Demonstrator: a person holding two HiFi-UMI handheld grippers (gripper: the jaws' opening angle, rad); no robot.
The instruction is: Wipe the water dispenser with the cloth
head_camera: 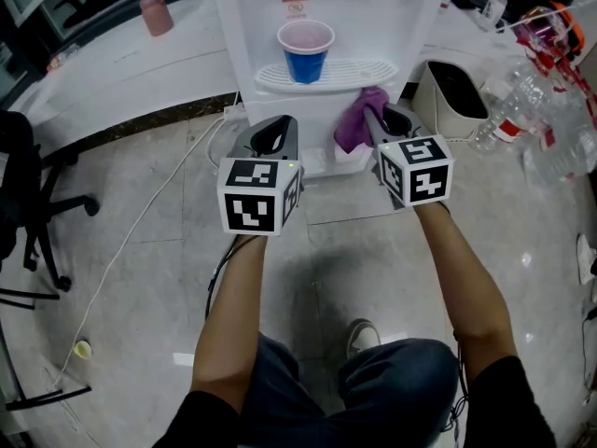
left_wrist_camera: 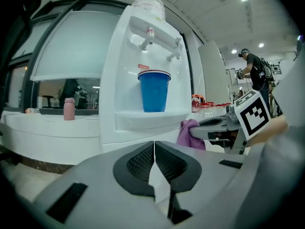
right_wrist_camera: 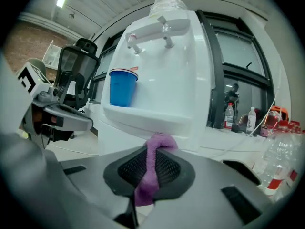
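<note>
The white water dispenser (head_camera: 326, 17) stands on the floor ahead of me, with a blue cup (head_camera: 306, 52) on its drip tray (head_camera: 326, 75). My right gripper (head_camera: 378, 124) is shut on a purple cloth (head_camera: 359, 119), which hangs just under the tray's right end against the dispenser front. In the right gripper view the cloth (right_wrist_camera: 151, 168) runs between the pads up toward the tray (right_wrist_camera: 147, 116). My left gripper (head_camera: 270, 136) is shut on nothing, below the tray's left side. The left gripper view shows the cup (left_wrist_camera: 154, 90) and cloth (left_wrist_camera: 190, 133).
A pink bottle (head_camera: 156, 14) stands on the white ledge at the back left. A white bin (head_camera: 450, 96) and several clear bottles (head_camera: 522, 110) sit to the right. A cable (head_camera: 140, 231) trails across the floor; a black office chair (head_camera: 23, 203) is at the left.
</note>
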